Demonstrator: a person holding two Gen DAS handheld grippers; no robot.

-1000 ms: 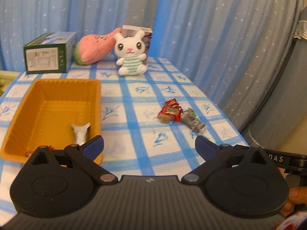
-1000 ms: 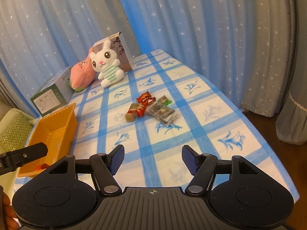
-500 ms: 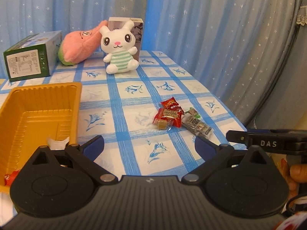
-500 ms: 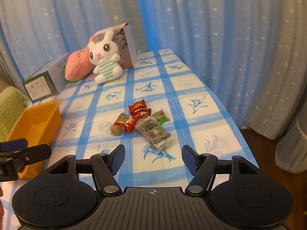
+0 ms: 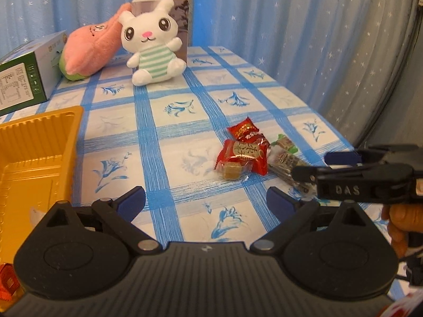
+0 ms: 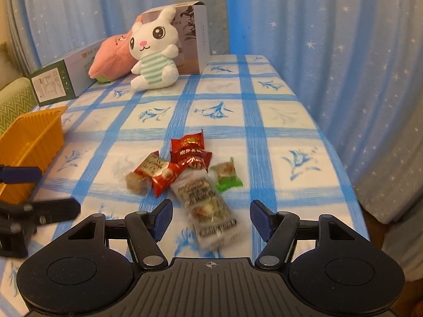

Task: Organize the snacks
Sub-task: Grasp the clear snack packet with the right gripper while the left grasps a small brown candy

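A small pile of wrapped snacks lies on the blue-checked tablecloth: red packets (image 6: 189,155) (image 5: 244,153), a clear-wrapped brown candy (image 6: 136,182), a green-wrapped sweet (image 6: 226,175) and a long clear bar (image 6: 206,206). My right gripper (image 6: 210,216) is open and empty, its fingers either side of the long bar's near end, just above it. It also shows in the left wrist view (image 5: 327,166). My left gripper (image 5: 205,203) is open and empty, above the cloth between the orange tray (image 5: 39,153) and the pile. The tray holds a white-wrapped snack (image 5: 35,214) and a red one (image 5: 8,285).
A white rabbit plush (image 5: 153,50), a pink plush (image 5: 90,50), a grey carton (image 6: 195,34) and a green-and-white box (image 5: 23,79) stand at the table's far end. Blue curtains hang behind and to the right. The table's right edge (image 6: 341,163) drops off near the pile.
Both grippers have moved forward and closer to the snack pile. The right gripper has come down over the long bar. The left view has swung right, away from the tray.
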